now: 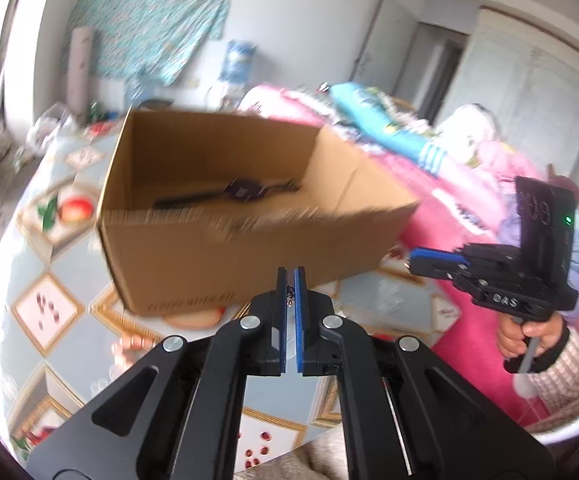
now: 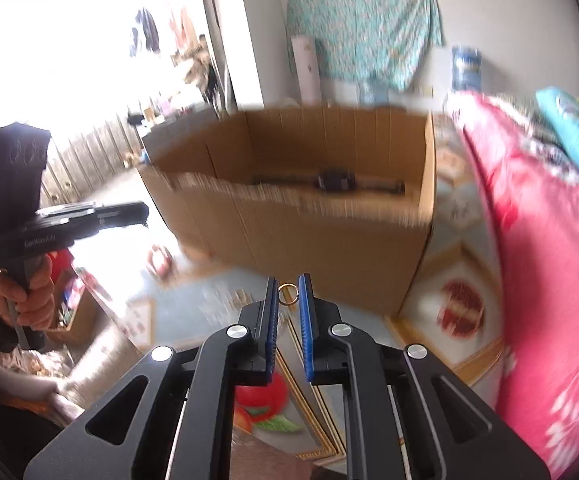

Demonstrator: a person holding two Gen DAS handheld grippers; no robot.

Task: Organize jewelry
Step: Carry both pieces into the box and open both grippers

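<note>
In the left wrist view, the left gripper (image 1: 290,280) sits at lower centre of the frame with its jaws closed on a small silvery chain piece (image 1: 290,294) pinched between the blue pads. In the right wrist view, the right gripper (image 2: 288,286) at lower centre has its jaws clamped on a gold ring (image 2: 288,294), which stands upright between the pads. Beyond both grippers, in mid-frame, an open cardboard box (image 1: 225,248) rests on the counter (image 1: 49,272) covered in a fruit-patterned cloth; a dark watch (image 1: 245,191) lies on the box floor. A pink quilt (image 2: 529,240) fills the right side of the right wrist view. Both views are blurred.
</note>
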